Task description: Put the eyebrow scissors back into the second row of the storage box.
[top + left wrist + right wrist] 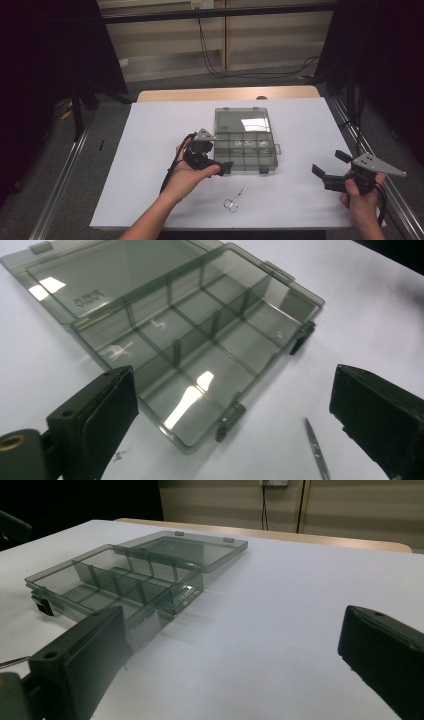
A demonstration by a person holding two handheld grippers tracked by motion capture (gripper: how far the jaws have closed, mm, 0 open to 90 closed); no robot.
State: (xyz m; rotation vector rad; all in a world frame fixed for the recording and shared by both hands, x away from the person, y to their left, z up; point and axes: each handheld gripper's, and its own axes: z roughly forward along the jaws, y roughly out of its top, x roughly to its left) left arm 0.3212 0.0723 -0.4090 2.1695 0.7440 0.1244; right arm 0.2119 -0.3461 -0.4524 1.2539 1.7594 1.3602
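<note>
ahead of the left gripper [227, 167], jaws spread wide and holding nothing, lies the open compartment box [200, 340]; small scissors [234, 199] lie just beside its right finger [380, 420]; right gripper [330, 167] open, empty, well apart from the box.

I count one smoke-grey compartment box [246, 145] at the centre of the high view, lying open, with one lid [242, 120] folded back toward the top of the frame. On its lower edge in the left gripper view I count two latches [229, 421], and along the far edge of the lid two hinge tabs [42, 247]. The dividers are see-through, so I cannot count the compartments with certainty. One pair of small metal scissors [233, 201] lies at lower centre. I have two claws: the left claw [226, 167] just left of centre and the right claw [330, 166] at lower right. One white worktop [150, 150] carries everything.
</note>
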